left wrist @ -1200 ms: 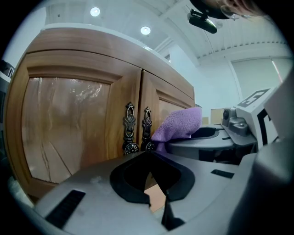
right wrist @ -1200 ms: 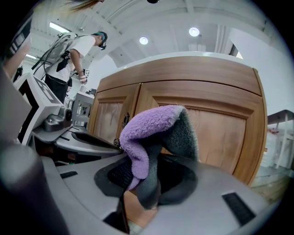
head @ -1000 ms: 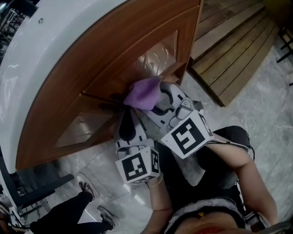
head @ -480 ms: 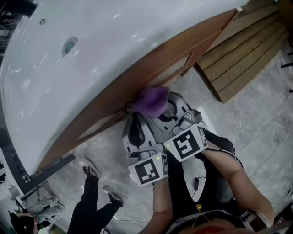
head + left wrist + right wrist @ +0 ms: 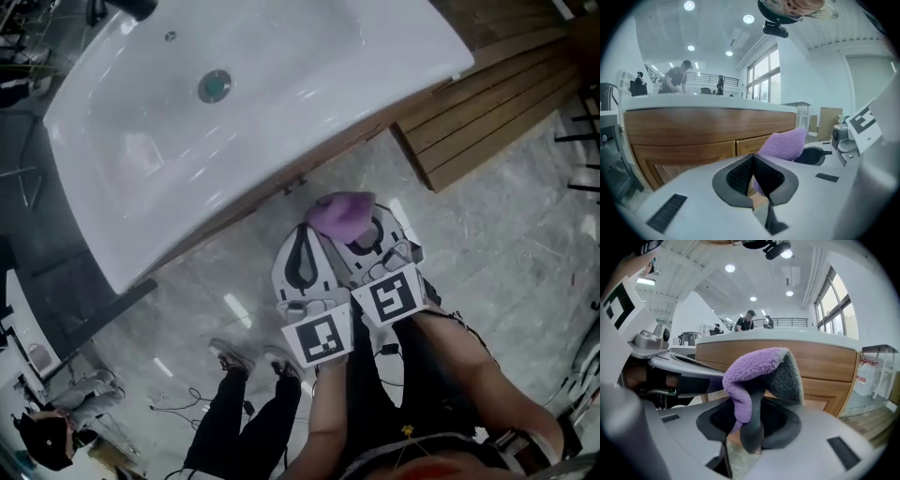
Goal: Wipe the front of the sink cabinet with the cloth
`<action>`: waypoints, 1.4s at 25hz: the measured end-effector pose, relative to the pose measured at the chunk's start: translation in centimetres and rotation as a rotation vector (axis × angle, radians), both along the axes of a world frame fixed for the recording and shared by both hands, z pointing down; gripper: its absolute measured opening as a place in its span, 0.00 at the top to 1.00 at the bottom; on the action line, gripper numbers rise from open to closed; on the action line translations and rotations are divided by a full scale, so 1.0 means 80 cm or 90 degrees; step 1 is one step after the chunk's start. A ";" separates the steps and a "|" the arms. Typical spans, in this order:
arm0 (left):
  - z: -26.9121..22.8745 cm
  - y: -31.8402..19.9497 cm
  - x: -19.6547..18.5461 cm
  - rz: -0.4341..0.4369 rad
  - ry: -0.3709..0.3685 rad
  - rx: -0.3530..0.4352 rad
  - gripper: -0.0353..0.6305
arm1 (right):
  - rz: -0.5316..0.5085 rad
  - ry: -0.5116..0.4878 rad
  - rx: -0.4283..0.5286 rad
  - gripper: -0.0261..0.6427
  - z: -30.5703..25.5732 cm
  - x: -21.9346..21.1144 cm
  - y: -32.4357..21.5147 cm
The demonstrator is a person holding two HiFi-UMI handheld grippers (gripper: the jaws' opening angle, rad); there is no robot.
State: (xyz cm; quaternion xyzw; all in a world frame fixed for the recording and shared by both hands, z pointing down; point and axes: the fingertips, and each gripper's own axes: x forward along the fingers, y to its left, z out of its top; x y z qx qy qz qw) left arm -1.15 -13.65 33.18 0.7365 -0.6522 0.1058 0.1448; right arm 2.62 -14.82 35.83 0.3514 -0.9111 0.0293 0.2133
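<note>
The cloth (image 5: 757,376), fleecy purple with a grey back, sat folded and clamped in the right gripper (image 5: 747,430), near the cabinet (image 5: 825,371) front but apart from it. The left gripper (image 5: 757,190) was clenched on nothing. This looked like a pause between strokes. The next move called for pressing the cloth flat to the glossy panelled wood under the smooth white sink (image 5: 262,103).

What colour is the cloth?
The cloth is purple with a grey side; clearest in the right gripper view.
</note>
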 end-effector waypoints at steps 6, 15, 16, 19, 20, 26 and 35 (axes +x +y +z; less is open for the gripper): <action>-0.076 0.023 -0.008 -0.010 0.006 -0.023 0.95 | 0.015 0.013 -0.007 0.69 -0.087 0.000 0.011; -0.196 0.030 -0.020 -0.011 0.009 -0.002 0.95 | -0.002 0.000 0.005 0.69 -0.213 -0.017 0.028; -0.211 0.032 -0.021 -0.008 0.006 0.001 0.95 | -0.001 -0.005 0.005 0.69 -0.229 -0.018 0.029; -0.257 0.036 -0.022 -0.007 0.010 0.012 0.95 | -0.002 -0.012 0.011 0.69 -0.271 -0.021 0.032; -0.271 0.038 -0.023 -0.007 0.013 0.017 0.95 | -0.001 -0.015 0.012 0.69 -0.284 -0.023 0.033; -0.351 0.064 -0.021 0.005 0.023 0.041 0.95 | 0.002 -0.024 0.014 0.69 -0.355 -0.027 0.058; -0.431 0.109 -0.023 0.043 0.001 0.073 0.95 | 0.013 -0.047 0.022 0.69 -0.422 -0.030 0.110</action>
